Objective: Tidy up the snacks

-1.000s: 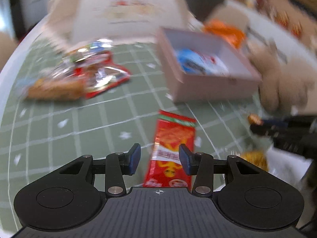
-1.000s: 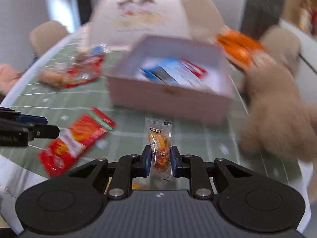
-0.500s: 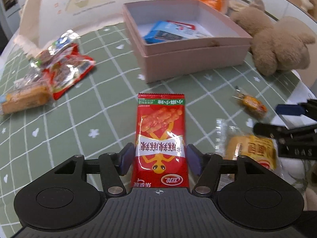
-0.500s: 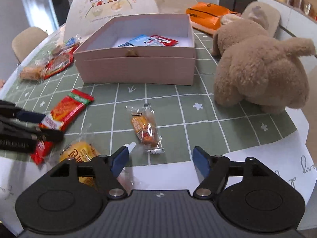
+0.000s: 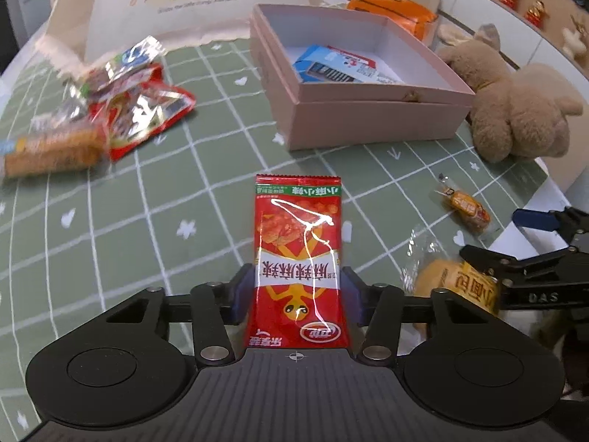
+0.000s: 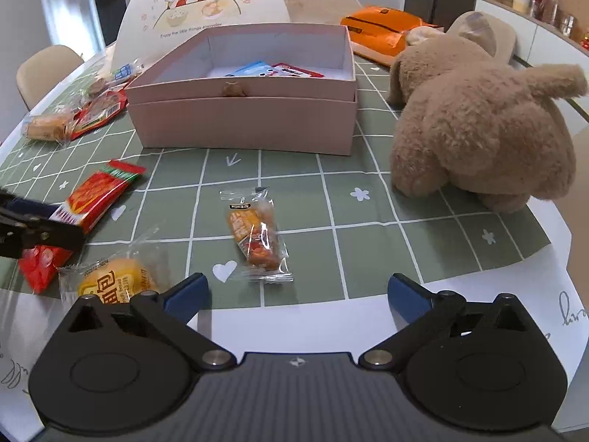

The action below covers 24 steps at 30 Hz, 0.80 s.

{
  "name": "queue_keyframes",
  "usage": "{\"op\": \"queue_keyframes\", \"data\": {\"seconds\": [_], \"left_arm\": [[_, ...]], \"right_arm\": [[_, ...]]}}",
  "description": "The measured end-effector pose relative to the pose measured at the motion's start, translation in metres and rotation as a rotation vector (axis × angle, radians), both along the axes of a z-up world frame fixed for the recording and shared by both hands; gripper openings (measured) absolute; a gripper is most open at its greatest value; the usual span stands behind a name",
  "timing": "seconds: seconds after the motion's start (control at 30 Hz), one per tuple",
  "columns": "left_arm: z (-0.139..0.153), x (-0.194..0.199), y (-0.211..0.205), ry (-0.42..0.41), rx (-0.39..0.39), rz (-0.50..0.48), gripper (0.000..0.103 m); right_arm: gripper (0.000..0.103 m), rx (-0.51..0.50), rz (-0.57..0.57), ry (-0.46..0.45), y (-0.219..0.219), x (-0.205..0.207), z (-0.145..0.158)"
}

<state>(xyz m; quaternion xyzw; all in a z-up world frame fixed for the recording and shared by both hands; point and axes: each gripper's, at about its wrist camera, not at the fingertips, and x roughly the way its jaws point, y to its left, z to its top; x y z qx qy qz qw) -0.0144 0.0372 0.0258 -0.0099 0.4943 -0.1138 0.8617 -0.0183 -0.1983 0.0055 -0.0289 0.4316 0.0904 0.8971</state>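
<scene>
A red snack packet (image 5: pixel 300 258) lies lengthwise between the fingers of my left gripper (image 5: pixel 297 296), which press on its two sides just above the green checked cloth; it also shows in the right wrist view (image 6: pixel 94 199). My right gripper (image 6: pixel 296 293) is open and empty over the table's near edge. A small clear-wrapped orange snack (image 6: pixel 257 237) lies on the cloth just ahead of it, also in the left wrist view (image 5: pixel 465 210). A yellow bread packet (image 6: pixel 114 281) lies at its left. The open pink box (image 6: pixel 243 110) holds a blue packet (image 5: pixel 327 68).
A brown plush toy (image 6: pixel 482 129) sits right of the box. A pile of foil snacks (image 5: pixel 121 99) and a long biscuit packet (image 5: pixel 48 153) lie at the left. An orange bag (image 6: pixel 383 31) and an illustrated arched card (image 6: pixel 204 3) stand behind the box.
My left gripper has closed in on the sides of the red packet. My right gripper let go of the small orange snack earlier, opened wide and drew back toward the table edge.
</scene>
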Motion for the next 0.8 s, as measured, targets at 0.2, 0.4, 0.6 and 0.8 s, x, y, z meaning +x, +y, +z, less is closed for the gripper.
{"op": "queue_keyframes", "data": {"seconds": [0.2,0.4,0.6,0.8], "left_arm": [[0.001,-0.010,0.002,0.016,0.011,0.028,0.058],[0.000,0.002,-0.009,0.019,0.057,0.003,0.062],[-0.001,0.009,-0.015,0.022,0.083,-0.016,0.062],[0.005,-0.004,-0.013,0.006,0.042,-0.052,0.050]], "right_arm": [[0.097,-0.009,0.085,0.028,0.000,0.013,0.005],[0.075,-0.013,0.108,0.047,0.008,0.034,0.013],[0.046,-0.028,0.141,0.036,0.019,0.029,0.017],[0.020,-0.047,0.162,0.017,0.017,0.022,0.034]]}}
